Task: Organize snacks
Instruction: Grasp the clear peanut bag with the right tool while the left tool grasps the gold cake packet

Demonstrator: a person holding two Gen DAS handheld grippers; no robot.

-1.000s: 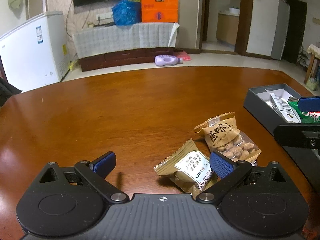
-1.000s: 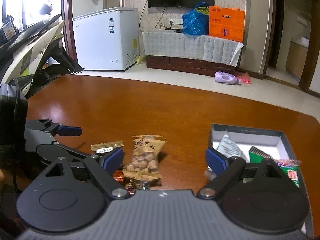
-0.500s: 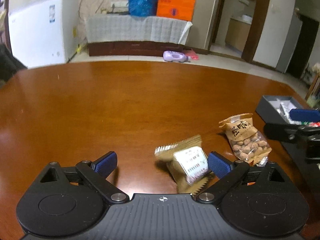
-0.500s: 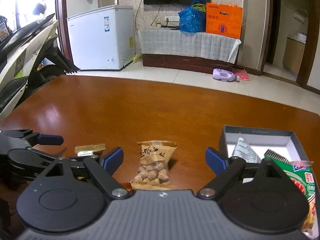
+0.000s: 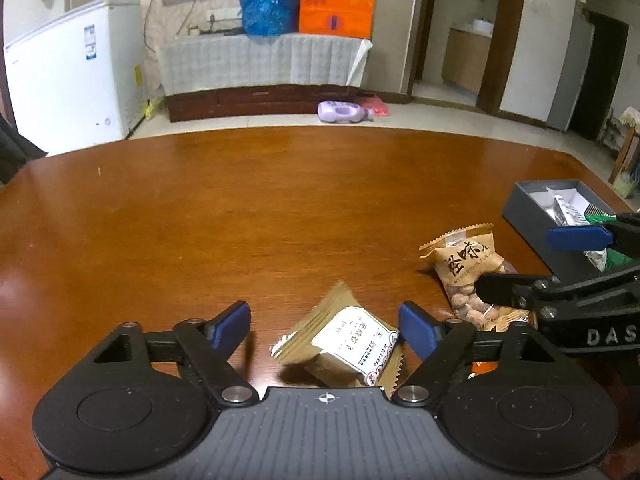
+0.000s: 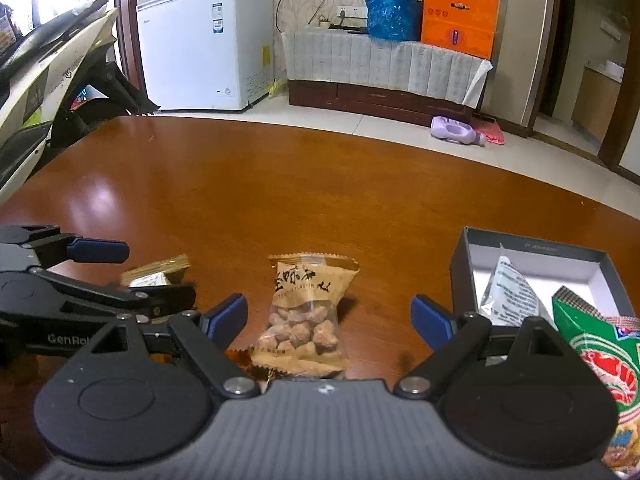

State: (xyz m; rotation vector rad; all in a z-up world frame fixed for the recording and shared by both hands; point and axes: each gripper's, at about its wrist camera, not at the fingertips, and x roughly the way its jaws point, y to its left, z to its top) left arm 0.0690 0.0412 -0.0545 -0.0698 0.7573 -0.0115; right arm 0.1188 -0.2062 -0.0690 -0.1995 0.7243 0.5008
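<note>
On the brown wooden table (image 5: 248, 216), the left gripper (image 5: 324, 328) stands over a gold wrapped pastry with a white label (image 5: 352, 344). Its jaws have just been closing and the pastry lies between the blue pads, close to the right-hand pad; the left-hand pad is clearly apart from the wrapper, and whether the other one touches cannot be told. The pastry looks slightly blurred.

The right gripper (image 6: 330, 318) hovers with its jaws wide apart on either side of a clear-fronted bag of coated nuts (image 6: 306, 316) that lies flat on the table, neither pad touching it. In the left wrist view the same bag (image 5: 466, 268) sits just right of the pastry, partly behind the right gripper's black finger.

To the right stands an open grey box (image 6: 460, 268) with a white interior, holding a silver sachet (image 6: 506, 290) and a green snack bag with a red print (image 6: 592, 348). A white chest freezer (image 6: 204, 46) and an orange carton (image 6: 460, 20) stand in the room beyond.
</note>
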